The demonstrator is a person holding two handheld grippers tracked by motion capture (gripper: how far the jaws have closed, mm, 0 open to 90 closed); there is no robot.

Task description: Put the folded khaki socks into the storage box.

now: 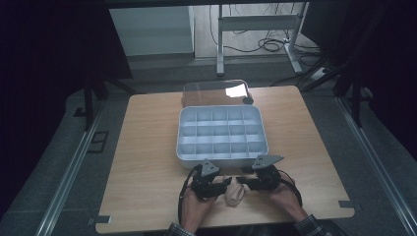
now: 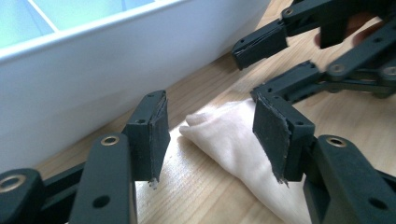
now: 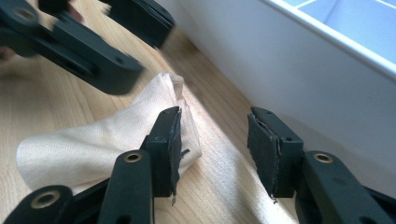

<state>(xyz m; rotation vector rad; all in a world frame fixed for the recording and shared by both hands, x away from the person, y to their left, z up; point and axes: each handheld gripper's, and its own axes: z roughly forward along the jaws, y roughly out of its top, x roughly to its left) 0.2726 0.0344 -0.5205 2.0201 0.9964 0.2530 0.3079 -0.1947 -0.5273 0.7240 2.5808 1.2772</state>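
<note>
On the wooden bench (image 1: 147,162), a small cream cloth (image 1: 234,194) lies at the near edge, just in front of the white tray (image 1: 222,159), with the left gripper (image 1: 227,183) and right gripper (image 1: 244,183) both open beside it, so next they should pinch it.

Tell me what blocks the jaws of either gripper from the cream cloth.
Nothing visible does. The cream cloth lies on bare table between the left gripper and right gripper, both with open jaws right at it. The compartment box stands just beyond, not between.
</note>
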